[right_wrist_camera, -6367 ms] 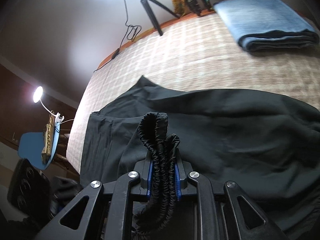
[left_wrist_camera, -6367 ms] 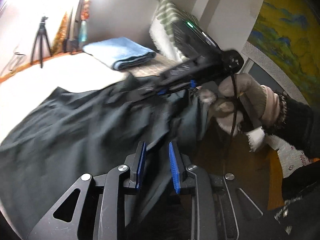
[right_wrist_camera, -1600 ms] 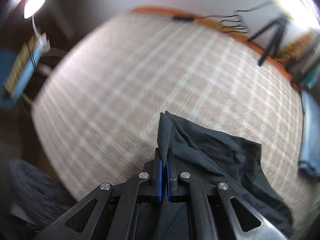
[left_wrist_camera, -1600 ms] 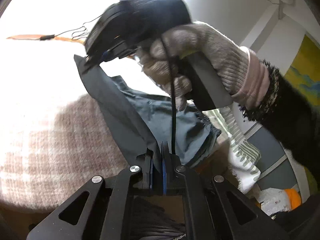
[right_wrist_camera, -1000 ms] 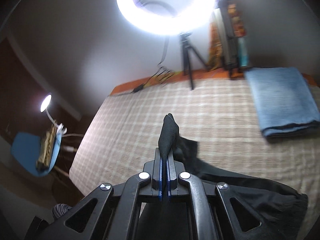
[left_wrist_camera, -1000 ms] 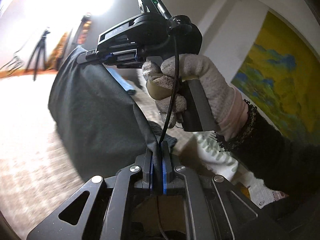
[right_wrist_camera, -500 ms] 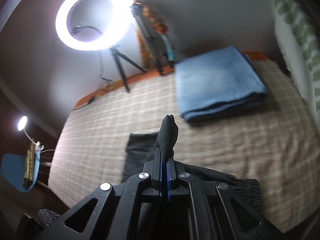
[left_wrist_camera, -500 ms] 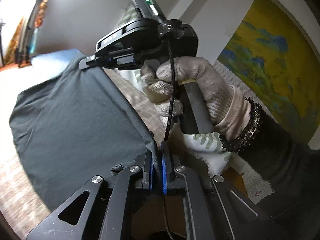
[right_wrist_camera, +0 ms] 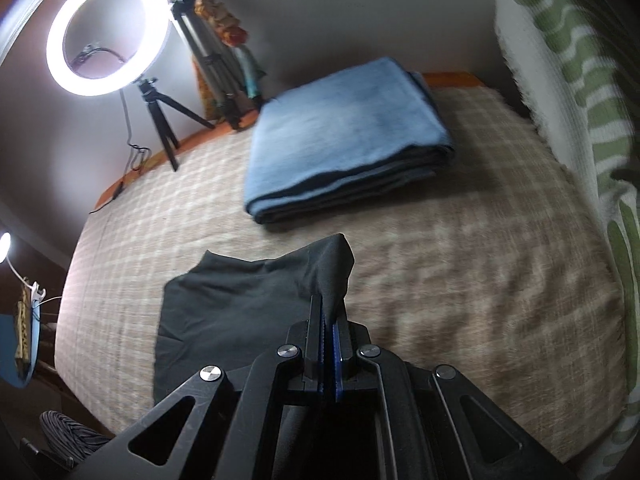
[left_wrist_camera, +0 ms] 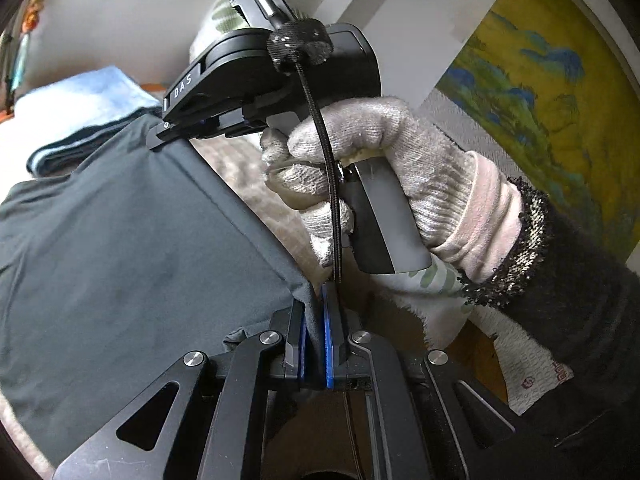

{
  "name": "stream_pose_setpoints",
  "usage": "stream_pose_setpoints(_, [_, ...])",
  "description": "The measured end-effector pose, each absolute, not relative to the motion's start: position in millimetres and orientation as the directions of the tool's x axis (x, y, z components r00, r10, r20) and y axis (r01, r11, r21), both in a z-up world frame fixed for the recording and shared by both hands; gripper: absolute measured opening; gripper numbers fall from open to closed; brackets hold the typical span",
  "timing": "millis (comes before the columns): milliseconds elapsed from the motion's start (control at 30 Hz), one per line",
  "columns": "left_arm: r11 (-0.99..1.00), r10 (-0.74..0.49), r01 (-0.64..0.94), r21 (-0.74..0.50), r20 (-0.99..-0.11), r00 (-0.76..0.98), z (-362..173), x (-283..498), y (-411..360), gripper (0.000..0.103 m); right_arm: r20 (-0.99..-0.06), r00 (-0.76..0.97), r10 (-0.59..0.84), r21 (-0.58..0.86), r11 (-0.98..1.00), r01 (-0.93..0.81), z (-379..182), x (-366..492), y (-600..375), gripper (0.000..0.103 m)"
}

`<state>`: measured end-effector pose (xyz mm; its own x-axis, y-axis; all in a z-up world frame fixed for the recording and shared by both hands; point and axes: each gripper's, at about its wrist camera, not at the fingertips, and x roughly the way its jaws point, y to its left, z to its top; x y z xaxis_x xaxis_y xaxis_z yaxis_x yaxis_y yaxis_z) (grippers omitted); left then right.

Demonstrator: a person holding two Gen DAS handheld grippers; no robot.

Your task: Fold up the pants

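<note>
Holding the dark pants (left_wrist_camera: 120, 240) with both claws, I see the left gripper (left_wrist_camera: 314, 344) clenched on a corner of the cloth, its blue pads (left_wrist_camera: 328, 344) pressed against the fabric pinched between them. From that corner a taut hemmed edge runs up toward 11 o'clock in the left wrist view, to where the right gripper (left_wrist_camera: 160, 140) bites the other corner. The gloved right hand (left_wrist_camera: 380, 176) wraps the grey handle at about 1 o'clock, a black cable hanging down across its fingers.

In the right wrist view the right gripper (right_wrist_camera: 327, 344) is likewise clamped shut on the pants (right_wrist_camera: 240, 312), a peak of fabric standing up just above the fingertips at 12 o'clock. The rest of the garment drapes away toward 9 o'clock and lies on the plaid bed cover (right_wrist_camera: 480, 280), its far edge spread flat.

A folded blue blanket (right_wrist_camera: 348, 140) rests on the cover at 12 o'clock, apart from the pants. The same blanket (left_wrist_camera: 80, 104) shows at 10 o'clock in the left wrist view, just past the raised cloth edge. A lit ring light (right_wrist_camera: 106, 32) on a small tripod (right_wrist_camera: 160, 120) stands at 10 o'clock beyond the bed. A green-and-white patterned pillow (right_wrist_camera: 580, 100) lines the 2 o'clock side. A yellow and blue painting (left_wrist_camera: 540, 80) hangs at 2 o'clock behind the gloved hand.
</note>
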<state>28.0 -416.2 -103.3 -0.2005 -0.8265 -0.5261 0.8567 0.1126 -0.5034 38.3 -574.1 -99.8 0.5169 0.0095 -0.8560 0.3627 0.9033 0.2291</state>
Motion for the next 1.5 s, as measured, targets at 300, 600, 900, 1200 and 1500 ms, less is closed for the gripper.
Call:
stream_pose_setpoints(300, [0.150, -0.772, 0.853, -0.500, -0.599, -0.215, -114.7, 15.5, -418.4, 0.016, -0.866, 0.500, 0.015, 0.227, 0.902, 0.366, -133.2, 39.1, -589.4, 0.000])
stream_pose_setpoints(600, [0.128, -0.750, 0.866, -0.483, -0.619, -0.234, -102.6, -3.8, -371.4, 0.017, -0.851, 0.524, -0.036, 0.185, 0.913, 0.364, -132.8, 27.2, -590.4, 0.019])
stream_pose_setpoints(900, [0.268, -0.761, 0.880, -0.392, -0.646, -0.056, -98.9, 44.0, -286.3, 0.017, -0.776, 0.628, -0.057, 0.166, 0.942, 0.291, -79.2, -34.4, -554.6, 0.032])
stream_pose_setpoints(1200, [0.333, -0.734, 0.853, -0.402, -0.678, -0.033, -119.8, 62.9, -275.8, 0.017, -0.833, 0.553, 0.009, 0.137, 0.972, 0.190, -119.6, -79.2, -494.5, 0.032])
stream_pose_setpoints(1500, [0.292, -0.683, 0.874, -0.389, -0.724, -0.094, -154.5, 25.8, -288.2, 0.017, -0.879, 0.474, -0.053, 0.046, 0.980, 0.193, -146.3, -92.3, -497.3, 0.032])
